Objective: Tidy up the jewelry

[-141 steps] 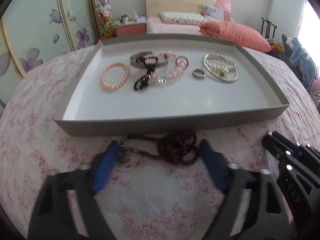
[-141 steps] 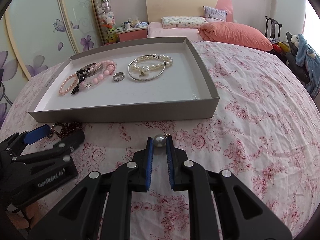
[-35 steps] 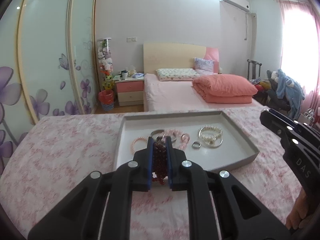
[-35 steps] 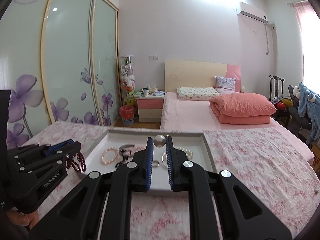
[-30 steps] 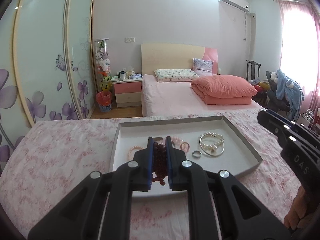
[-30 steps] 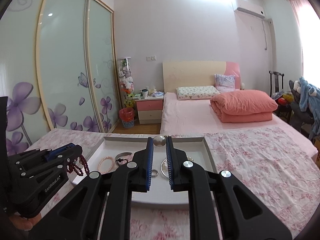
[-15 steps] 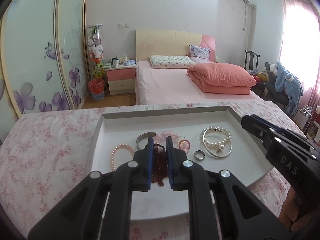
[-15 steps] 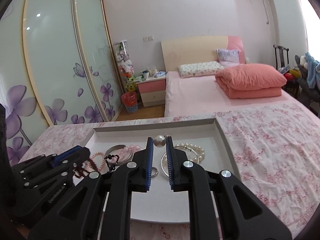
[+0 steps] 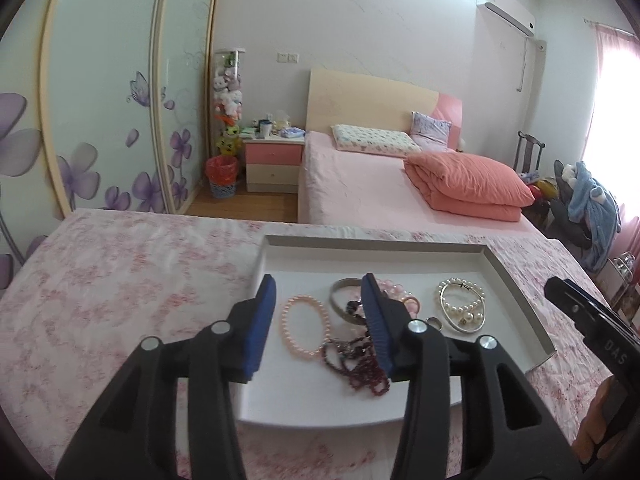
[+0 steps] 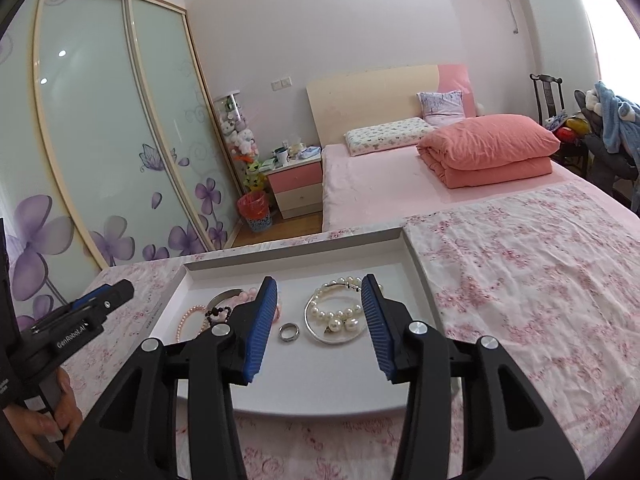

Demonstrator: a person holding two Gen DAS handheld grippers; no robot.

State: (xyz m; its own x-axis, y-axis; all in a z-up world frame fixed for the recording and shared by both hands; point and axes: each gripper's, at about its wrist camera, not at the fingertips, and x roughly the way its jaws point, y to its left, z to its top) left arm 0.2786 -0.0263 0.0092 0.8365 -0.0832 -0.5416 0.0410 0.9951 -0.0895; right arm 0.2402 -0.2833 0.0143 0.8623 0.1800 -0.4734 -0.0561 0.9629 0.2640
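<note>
My left tongs (image 9: 320, 320) now gape, dark red bead string (image 9: 362, 372) dropped inside tray (image 9: 516, 280), near its front edge | right tongs (image 10: 318, 318) gape too, pearl released over tray | both pieces delivered; bed clear next.

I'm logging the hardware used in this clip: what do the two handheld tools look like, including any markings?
Both match: the left tool and right tool are matte black plastic with angular, cut-out finger arms, round silver screw heads and ribbed blue pads. Seen from the side, the left tool's body carries white "GenRobot.AI" lettering, the right one white "DAS". Bare fingers show; no cables or sleeves visible.
</note>
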